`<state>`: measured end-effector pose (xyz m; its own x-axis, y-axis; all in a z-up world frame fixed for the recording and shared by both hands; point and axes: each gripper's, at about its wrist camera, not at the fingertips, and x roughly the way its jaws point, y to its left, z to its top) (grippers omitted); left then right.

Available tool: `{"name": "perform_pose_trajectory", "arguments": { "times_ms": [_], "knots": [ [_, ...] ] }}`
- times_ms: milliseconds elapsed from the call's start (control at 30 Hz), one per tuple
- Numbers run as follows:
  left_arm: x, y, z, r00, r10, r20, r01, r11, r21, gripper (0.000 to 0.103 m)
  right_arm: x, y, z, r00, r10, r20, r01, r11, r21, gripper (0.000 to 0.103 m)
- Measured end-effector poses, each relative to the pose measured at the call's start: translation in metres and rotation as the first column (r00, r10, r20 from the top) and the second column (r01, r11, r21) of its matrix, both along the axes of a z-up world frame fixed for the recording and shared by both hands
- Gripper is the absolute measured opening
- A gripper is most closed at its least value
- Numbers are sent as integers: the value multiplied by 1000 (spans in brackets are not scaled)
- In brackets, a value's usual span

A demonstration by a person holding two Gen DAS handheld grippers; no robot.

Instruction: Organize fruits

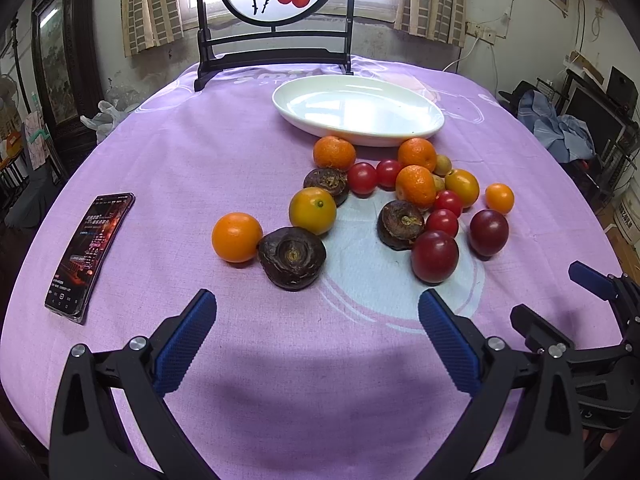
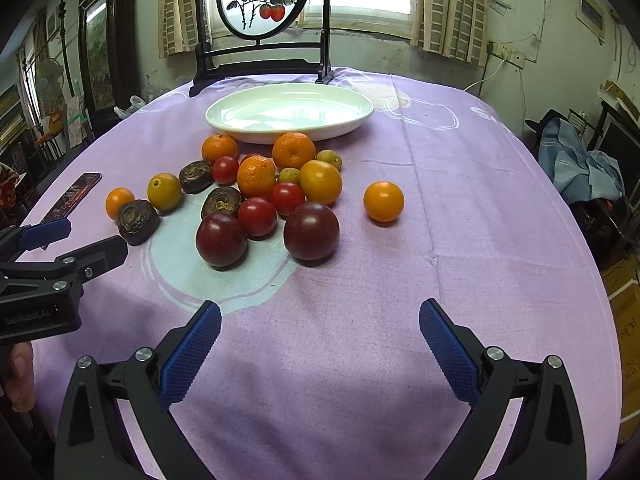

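Fruits (image 1: 400,200) heaped near white plate (image 1: 358,110); left gripper (image 1: 316,316) and right gripper (image 2: 320,320) both wide open, empty (nothing plated). Advice: take near plum (image 2: 311,231) first, squeeze gently.

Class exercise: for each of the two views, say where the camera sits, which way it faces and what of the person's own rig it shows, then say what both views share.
Left wrist: sits behind the open left gripper, faces across the purple tablecloth to the white plate; the right gripper shows at the right edge.
Right wrist: sits behind the open right gripper, faces the same way; the left gripper shows at the left edge.
Shared: plate, fruit pile, phone.
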<state>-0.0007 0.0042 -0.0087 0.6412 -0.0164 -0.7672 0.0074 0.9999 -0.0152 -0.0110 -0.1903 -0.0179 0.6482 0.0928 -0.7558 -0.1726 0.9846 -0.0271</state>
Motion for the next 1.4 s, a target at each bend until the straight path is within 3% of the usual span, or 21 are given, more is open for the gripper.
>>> {"name": "perform_pose_trajectory", "arguments": {
  "times_ms": [1100,1400],
  "knots": [
    [-1,3,-6,1000,-9,-5,9,1000,8,99,-1,2,-4,1000,15,-14,-15,1000,2,100],
    [17,32,-23,999,-1,-45,2,1000,24,99,2,10,-14,994,91,-54,-90,996,31,100]
  ]
}}
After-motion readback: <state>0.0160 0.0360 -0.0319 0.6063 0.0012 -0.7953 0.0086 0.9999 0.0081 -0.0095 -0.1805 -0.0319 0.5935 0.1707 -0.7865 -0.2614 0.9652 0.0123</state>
